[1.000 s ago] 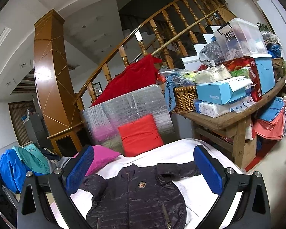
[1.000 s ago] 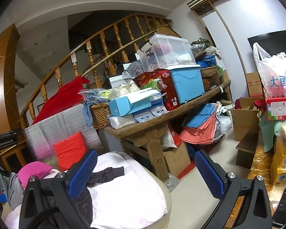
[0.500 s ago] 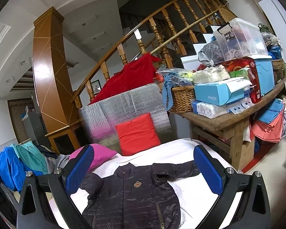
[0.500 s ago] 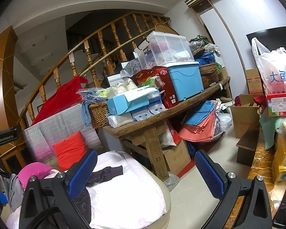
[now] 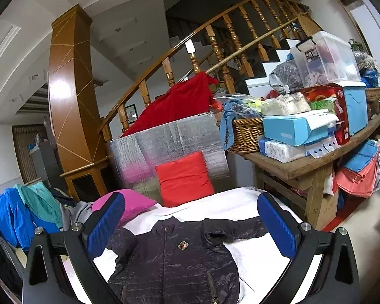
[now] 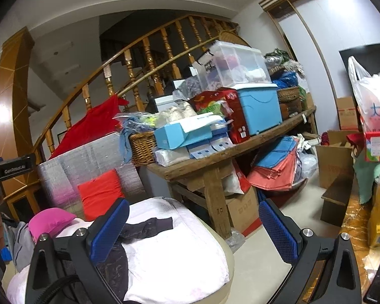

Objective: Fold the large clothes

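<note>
Dark puffer jacket [image 5: 174, 258] lies flat, front up, on white bedding [image 5: 240, 200] — fills more of L view than 1 s ago. L gripper [image 5: 190, 225] & R gripper [image 6: 192, 230] both spread, empty. Red pillow [image 5: 185, 177] at 12 o'clock.

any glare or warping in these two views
Left wrist view: bright glare streaks the glossy brown wooden pillar, and the curved wooden stair railing bows with fisheye distortion. Right wrist view: corners go black, and the white plastic shopping bag looks washed out.
</note>
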Tool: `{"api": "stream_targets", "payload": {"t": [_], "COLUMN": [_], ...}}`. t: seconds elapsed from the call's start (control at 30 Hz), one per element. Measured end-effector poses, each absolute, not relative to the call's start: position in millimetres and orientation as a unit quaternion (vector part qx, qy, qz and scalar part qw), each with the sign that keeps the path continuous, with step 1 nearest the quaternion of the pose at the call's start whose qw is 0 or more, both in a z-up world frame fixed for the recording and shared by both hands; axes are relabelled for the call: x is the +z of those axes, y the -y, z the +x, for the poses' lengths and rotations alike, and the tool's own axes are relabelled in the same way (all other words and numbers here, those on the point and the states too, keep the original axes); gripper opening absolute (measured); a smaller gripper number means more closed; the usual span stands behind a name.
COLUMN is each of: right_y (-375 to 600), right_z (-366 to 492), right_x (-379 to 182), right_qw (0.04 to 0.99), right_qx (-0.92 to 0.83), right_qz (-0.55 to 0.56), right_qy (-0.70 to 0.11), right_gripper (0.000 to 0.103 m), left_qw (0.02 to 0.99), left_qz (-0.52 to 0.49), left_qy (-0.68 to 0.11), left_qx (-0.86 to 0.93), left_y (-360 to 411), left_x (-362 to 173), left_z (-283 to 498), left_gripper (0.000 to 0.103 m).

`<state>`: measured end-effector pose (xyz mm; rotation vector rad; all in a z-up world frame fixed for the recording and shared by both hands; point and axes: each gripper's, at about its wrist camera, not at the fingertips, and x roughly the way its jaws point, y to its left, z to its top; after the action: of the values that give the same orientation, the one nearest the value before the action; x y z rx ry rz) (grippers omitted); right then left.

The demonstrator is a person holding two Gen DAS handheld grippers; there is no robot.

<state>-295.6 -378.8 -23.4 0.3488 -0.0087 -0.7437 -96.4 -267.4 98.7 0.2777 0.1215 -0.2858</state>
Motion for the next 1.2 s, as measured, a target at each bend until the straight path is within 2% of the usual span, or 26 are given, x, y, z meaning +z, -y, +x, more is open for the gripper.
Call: {"api": "stream_targets", "payload": {"t": [0.57,1.2], "right_y": [350,349], "right_z": [-292,-294], "right_x": [-9,-10], "right_qw": [0.922,0.925], "right_qx": [-0.358,-0.352], "right_qz": [0.143,0.145], "right_qy": [0.012,0.015], "right_gripper": [0.103,0.103], "left_qw": [0.986,0.987], "left_qz": [0.097,0.093], "left_qy": [-0.056,-0.050], "left_qx": [-0.127,-0.119], "left_y": [226,221], "left_x": [112,111], "left_z": [-87,-86], "left_gripper": [0.103,0.103]}}
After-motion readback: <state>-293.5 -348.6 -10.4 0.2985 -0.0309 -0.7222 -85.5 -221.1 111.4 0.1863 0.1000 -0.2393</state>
